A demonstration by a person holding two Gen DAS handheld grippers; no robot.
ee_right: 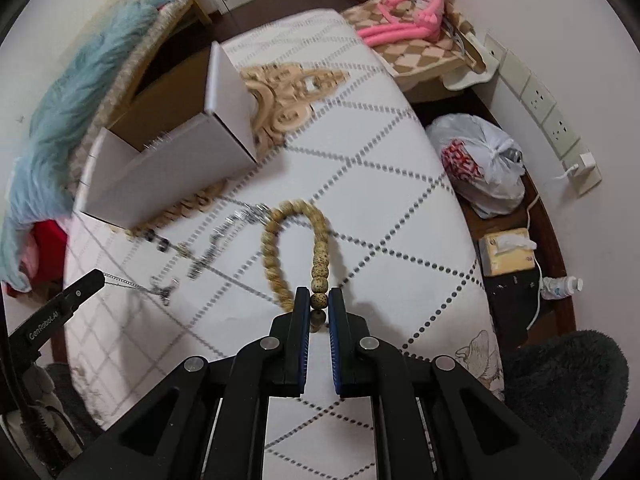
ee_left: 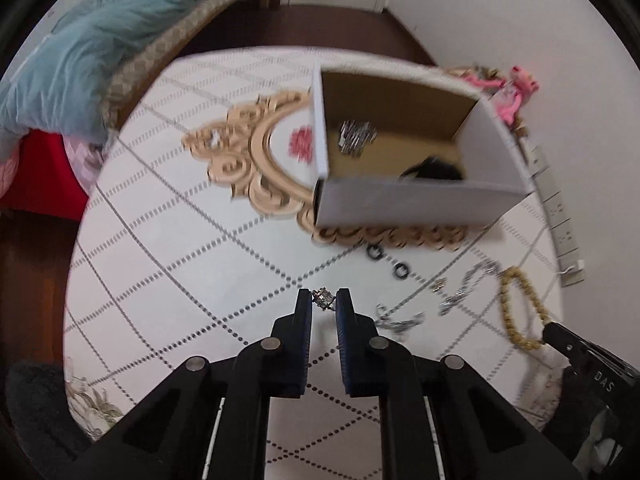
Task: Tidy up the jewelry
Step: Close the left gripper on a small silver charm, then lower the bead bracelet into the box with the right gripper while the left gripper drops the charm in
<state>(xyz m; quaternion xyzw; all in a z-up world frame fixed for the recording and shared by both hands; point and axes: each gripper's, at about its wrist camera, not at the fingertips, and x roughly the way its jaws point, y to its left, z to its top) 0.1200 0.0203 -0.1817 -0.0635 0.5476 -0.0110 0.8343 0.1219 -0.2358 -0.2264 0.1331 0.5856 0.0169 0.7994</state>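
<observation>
My left gripper (ee_left: pixel 324 300) is shut on a small silver jewelry piece with a stone (ee_left: pixel 323 298), held above the white table cover; a thin chain hangs from it in the right wrist view (ee_right: pixel 132 283). My right gripper (ee_right: pixel 319 301) is shut on a tan wooden bead bracelet (ee_right: pixel 276 232), also seen in the left wrist view (ee_left: pixel 516 308). An open white cardboard box (ee_left: pixel 416 204) stands ahead and holds silver jewelry (ee_left: pixel 356 136) and a dark item (ee_left: pixel 434 170). Two dark rings (ee_left: pixel 375 252) and silver chains (ee_left: pixel 468 288) lie loose on the cover.
The table (ee_right: pixel 400 200) has a white cover with a dotted diamond pattern and a tan ornament. A pink plush toy (ee_right: pixel 416 12) sits beyond the far edge. A plastic bag (ee_right: pixel 480 168), tissue box (ee_right: pixel 506 252) and bottle (ee_right: pixel 560 286) lie right of the table. A blue furry cushion (ee_left: pixel 92 48) lies left.
</observation>
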